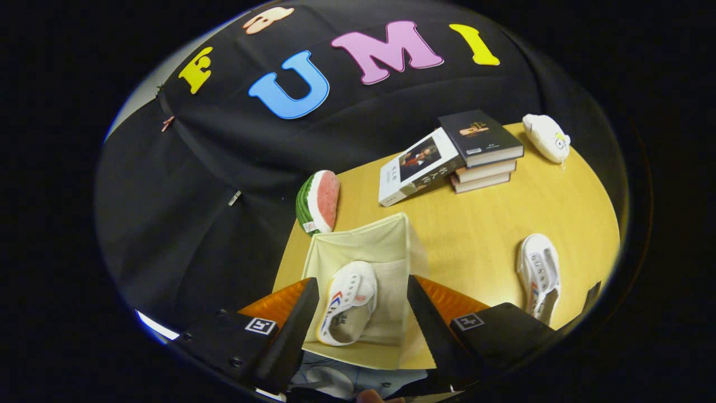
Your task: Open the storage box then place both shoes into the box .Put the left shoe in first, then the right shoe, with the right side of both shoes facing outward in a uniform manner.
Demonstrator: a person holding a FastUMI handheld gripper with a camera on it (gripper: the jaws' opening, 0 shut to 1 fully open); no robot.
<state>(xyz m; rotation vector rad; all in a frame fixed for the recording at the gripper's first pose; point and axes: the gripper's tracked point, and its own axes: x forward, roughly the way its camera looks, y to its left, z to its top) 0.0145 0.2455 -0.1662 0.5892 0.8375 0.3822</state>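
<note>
the claw (358, 313) was seen released, its two fingers spread wide and nothing held between them. below and between those fingers the storage box (386, 240) was found standing open on the bench (481, 224), and one shoe (348, 302) was already lying inside it, tilted on its side with the striped flank turned up toward the camera. that much of the task was judged done: box opened, first shoe in.

the second shoe (538, 277) was spotted out on the bench, well apart from the box and off to the right of the claw, beyond its right finger. its long axis was laid roughly parallel to the line of the fingers, opening facing up. that was the relation the next move was judged to turn on: a swing to the right was called for, with the fingers set across the shoe's narrow width.

further back, a stack of books (475, 151), a watermelon-slice toy (319, 201) beside the box and a small white plush (547, 137) were noted, none of them in the likely path.
</note>
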